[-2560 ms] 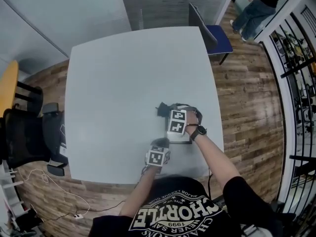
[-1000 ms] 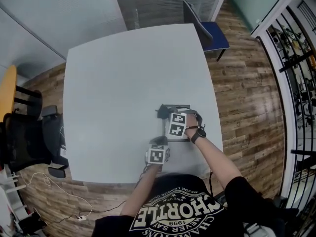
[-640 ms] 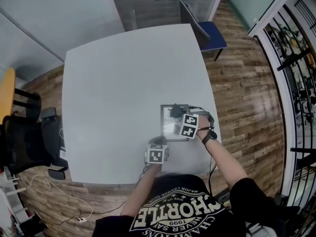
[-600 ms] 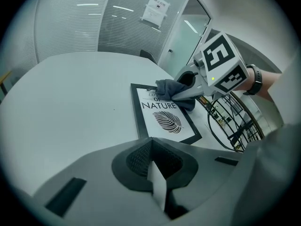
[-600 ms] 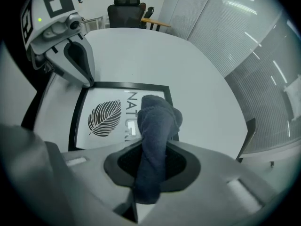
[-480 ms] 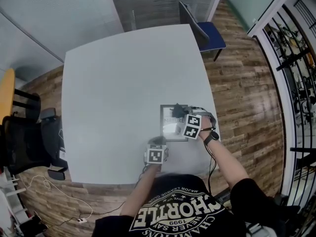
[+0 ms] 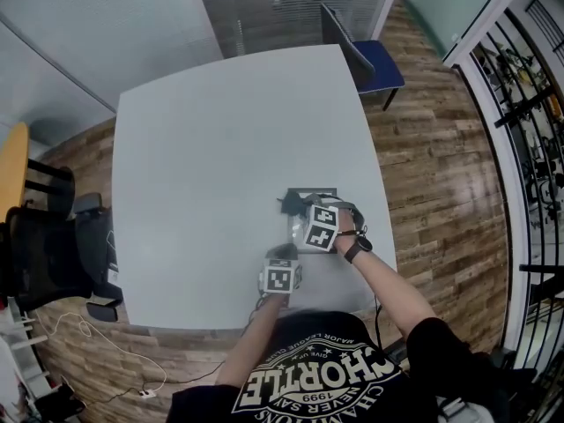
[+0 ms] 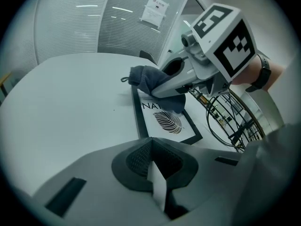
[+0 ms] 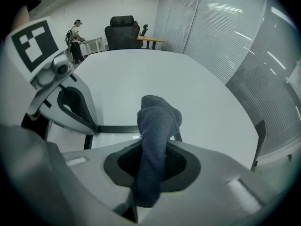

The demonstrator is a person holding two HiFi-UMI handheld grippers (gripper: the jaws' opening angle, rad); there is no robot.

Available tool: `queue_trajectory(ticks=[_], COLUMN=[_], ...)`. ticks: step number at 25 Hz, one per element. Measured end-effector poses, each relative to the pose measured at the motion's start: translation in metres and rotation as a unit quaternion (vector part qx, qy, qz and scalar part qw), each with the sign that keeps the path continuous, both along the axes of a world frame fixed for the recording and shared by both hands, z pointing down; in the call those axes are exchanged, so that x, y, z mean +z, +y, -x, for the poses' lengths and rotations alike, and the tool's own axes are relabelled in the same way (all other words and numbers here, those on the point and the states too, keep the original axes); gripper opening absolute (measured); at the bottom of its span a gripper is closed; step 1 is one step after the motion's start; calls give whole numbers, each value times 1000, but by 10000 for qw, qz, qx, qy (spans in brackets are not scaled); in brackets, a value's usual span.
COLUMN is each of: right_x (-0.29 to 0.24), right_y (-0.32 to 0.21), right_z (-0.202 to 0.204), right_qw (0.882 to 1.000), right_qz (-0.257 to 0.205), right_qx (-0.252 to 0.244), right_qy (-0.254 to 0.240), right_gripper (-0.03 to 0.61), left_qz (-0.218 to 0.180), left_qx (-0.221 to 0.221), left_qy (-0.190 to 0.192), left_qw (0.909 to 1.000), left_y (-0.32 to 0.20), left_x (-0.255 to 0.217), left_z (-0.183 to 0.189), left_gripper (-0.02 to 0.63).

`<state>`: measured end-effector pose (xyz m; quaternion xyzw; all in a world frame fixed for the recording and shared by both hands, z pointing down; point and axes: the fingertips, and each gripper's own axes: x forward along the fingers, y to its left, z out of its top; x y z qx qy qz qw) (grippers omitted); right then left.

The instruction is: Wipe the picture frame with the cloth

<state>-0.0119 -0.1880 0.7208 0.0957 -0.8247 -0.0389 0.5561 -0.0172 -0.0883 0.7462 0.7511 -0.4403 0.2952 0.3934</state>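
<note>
Cloth (image 9: 157, 121), soft grey, sits clamped in right tool (image 9: 152, 166) over black-rimmed picture frame (image 8: 165, 124); left tool (image 8: 155, 173) closed.

The cloth (image 9: 157, 119) in the right claw (image 9: 151, 167) is dark blue-grey. Under the tip of this claw, the picture frame (image 8: 167, 122) has a black border around a white sheet with a black leaf print. The claw is pale grey, and its cube (image 7: 322, 226) has black-and-white square markers. The table (image 7: 220, 130) around it is whitish grey.
</note>
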Motion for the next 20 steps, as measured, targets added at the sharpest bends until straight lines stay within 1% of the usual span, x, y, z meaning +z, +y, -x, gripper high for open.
queue_trajectory(ticks=[2, 4, 8, 12, 20], right_x=[1, 7, 23, 25, 24], right_y=[6, 10, 10, 11, 8], right_z=[16, 27, 25, 2, -62], right_qw=[9999, 9998, 9993, 9984, 9974], right_qz=[81, 77, -41, -190, -160], right_qx=[-69, -174, -374, -469, -192], right_qy=[-101, -69, 75, 244, 669], right_gripper=[72, 73, 74, 74, 74], left_qz=[-14, -17, -42, -41, 5], left_qx=[0, -9, -34, 8, -21], left_qy=[-12, -28, -24, -40, -8], left_qw=[10000, 10000, 10000, 10000, 10000], left_y=[0, 1, -2, 0, 2], left_x=[-1, -1, 3, -2, 3], left_z=[-1, 0, 0, -1, 0], left_gripper=[2, 2, 2, 2, 2])
